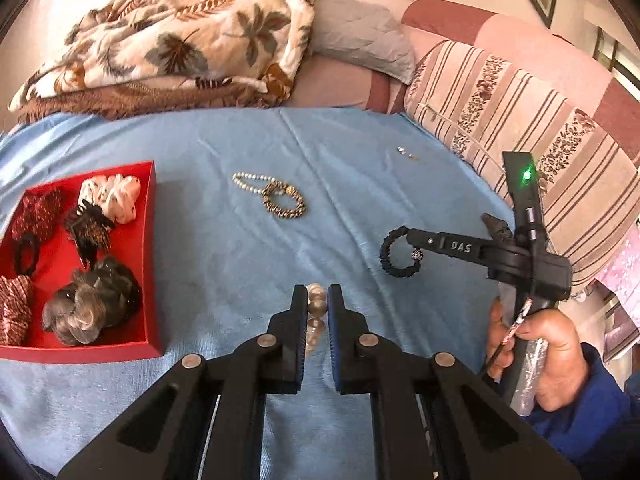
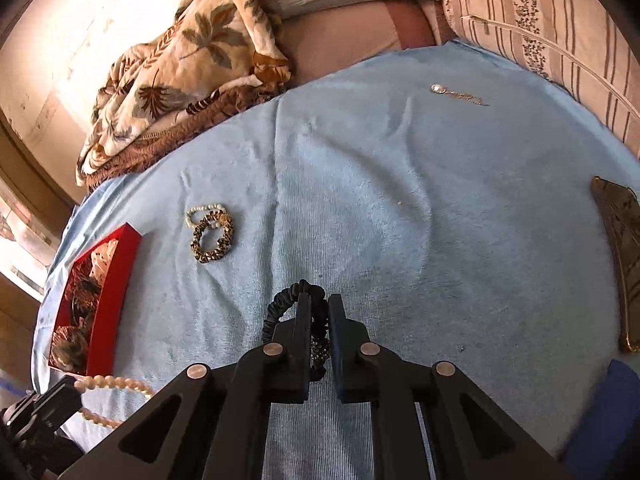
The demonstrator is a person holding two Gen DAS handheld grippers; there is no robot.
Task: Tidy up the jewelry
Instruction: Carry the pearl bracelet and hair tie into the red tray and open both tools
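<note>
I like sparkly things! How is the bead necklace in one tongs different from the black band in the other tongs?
The bead necklace is pale, round, shiny beads; the black band is dark, ruffled cloth with one small sparkly charm. The necklace is pinched by the left tongs; the band by the right tongs. Both dangle over the blue cloth, outside the red box.

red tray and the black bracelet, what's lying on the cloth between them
In the left wrist view, a gold chain bracelet overlapping a pearl strand lies between the red tray and black bracelet.
</note>
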